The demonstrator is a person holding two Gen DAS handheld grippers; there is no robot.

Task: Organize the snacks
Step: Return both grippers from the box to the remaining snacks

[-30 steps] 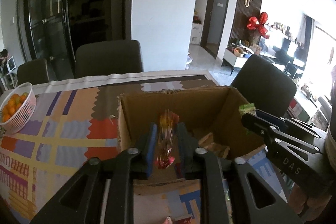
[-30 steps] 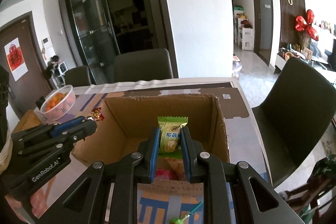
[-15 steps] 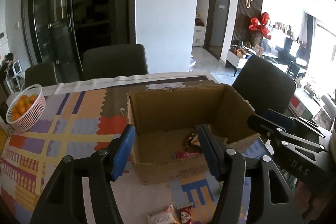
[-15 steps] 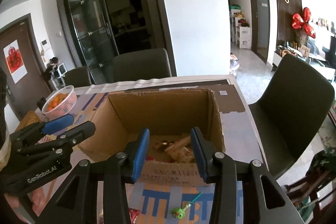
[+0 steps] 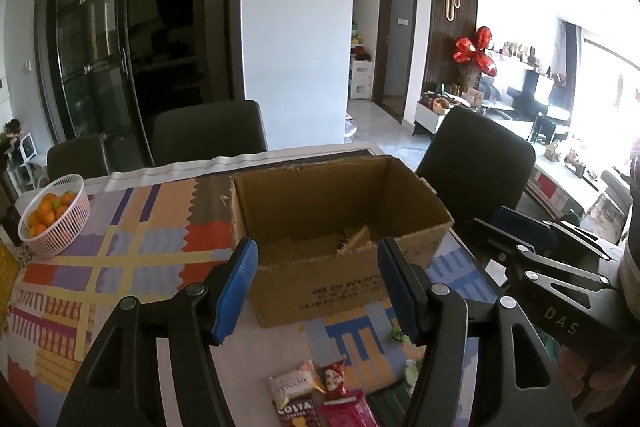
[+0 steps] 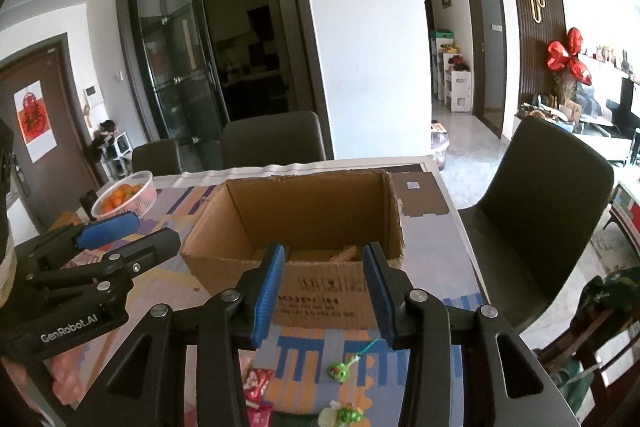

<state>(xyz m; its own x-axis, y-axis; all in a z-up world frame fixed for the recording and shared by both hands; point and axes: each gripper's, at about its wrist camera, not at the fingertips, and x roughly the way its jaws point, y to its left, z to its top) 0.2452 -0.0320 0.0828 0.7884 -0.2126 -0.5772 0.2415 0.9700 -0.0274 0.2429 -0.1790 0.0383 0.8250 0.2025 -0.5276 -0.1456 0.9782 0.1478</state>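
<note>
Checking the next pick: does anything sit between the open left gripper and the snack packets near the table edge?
Nothing visible does. The left gripper is open above the snack packets, and the cardboard box lies beyond them.

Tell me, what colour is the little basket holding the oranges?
The basket is white or pale pink, seen best in the left wrist view.

Cardboard box [image 5: 340, 227] on table [image 5: 120, 259]; fruit basket [image 5: 56, 219] left, snack packets [image 5: 312, 391] before it.
</note>
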